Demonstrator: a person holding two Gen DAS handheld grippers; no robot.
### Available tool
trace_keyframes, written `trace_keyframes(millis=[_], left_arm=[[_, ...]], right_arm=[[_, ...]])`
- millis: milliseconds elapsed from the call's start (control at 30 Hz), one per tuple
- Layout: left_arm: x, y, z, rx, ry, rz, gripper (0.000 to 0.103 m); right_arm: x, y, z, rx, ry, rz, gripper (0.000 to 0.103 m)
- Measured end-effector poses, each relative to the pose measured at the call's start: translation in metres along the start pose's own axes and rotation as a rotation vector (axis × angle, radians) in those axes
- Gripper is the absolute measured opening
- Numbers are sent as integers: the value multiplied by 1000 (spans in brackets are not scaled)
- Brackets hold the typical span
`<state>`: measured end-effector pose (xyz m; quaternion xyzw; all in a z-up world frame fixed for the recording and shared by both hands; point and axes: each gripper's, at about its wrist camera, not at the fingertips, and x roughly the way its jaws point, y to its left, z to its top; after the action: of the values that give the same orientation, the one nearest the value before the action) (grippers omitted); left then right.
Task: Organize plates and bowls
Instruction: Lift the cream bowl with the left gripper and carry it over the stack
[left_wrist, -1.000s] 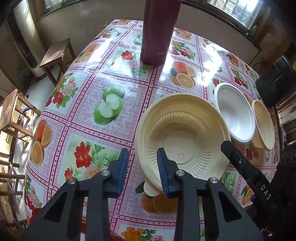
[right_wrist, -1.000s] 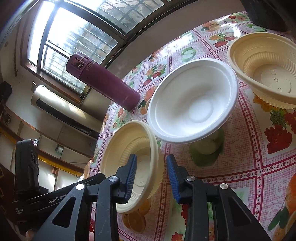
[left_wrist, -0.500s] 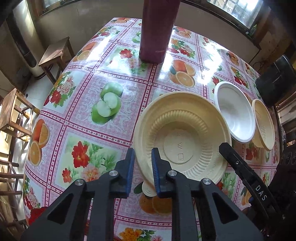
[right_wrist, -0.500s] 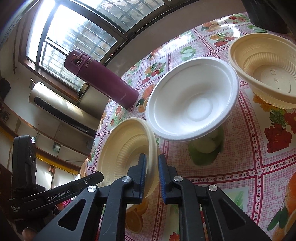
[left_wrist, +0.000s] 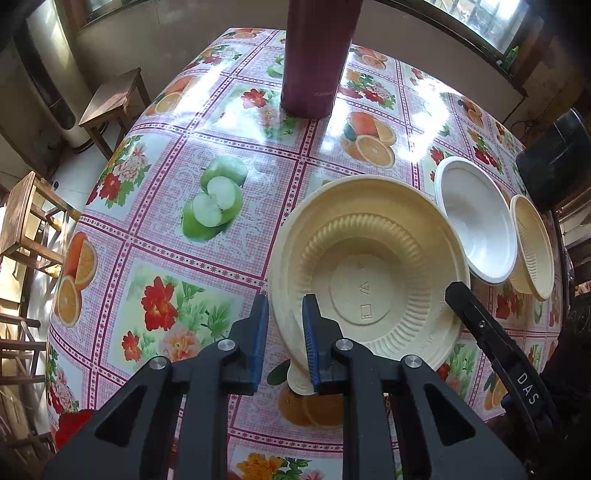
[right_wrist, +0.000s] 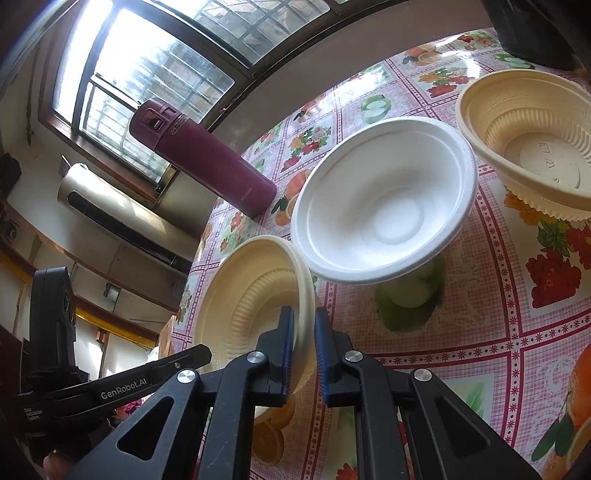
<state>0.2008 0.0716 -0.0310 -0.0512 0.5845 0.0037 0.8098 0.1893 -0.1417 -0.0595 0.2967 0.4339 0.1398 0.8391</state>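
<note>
A ribbed cream bowl (left_wrist: 369, 280) stands on the fruit-print tablecloth (left_wrist: 207, 258). My left gripper (left_wrist: 285, 301) is shut on its near-left rim, one blue pad inside and one outside. My right gripper (right_wrist: 304, 312) is shut on the opposite rim of the same cream bowl (right_wrist: 251, 295). Each view shows the other gripper's black finger beside the bowl. A white bowl (right_wrist: 384, 199) sits just beyond, its rim close to the held bowl. A second cream bowl (right_wrist: 528, 144) stands past the white one.
A tall maroon flask (left_wrist: 317, 55) stands upright at the table's far side. Wooden stools (left_wrist: 114, 96) are on the floor past the table's left edge. A black object (left_wrist: 554, 162) sits at the far right corner. Windows line the far wall.
Both grippers' jaws have closed from partly open onto the cream bowl's rim. Neither hand has shifted, and the bowls stand where they were.
</note>
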Motion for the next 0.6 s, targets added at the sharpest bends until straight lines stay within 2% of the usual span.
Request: trace_keyframes(millis=[167, 233, 600], left_arm=[[0, 0, 0, 0, -2, -6, 16], [0, -1, 0, 4, -7, 6, 12], [-10, -4, -5, 22, -21, 8, 12]], right_arm=[[0, -2, 0, 2, 0, 4, 11], [0, -2, 0, 3, 1, 3, 11], [-6, -4, 0, 25, -1, 5, 10]])
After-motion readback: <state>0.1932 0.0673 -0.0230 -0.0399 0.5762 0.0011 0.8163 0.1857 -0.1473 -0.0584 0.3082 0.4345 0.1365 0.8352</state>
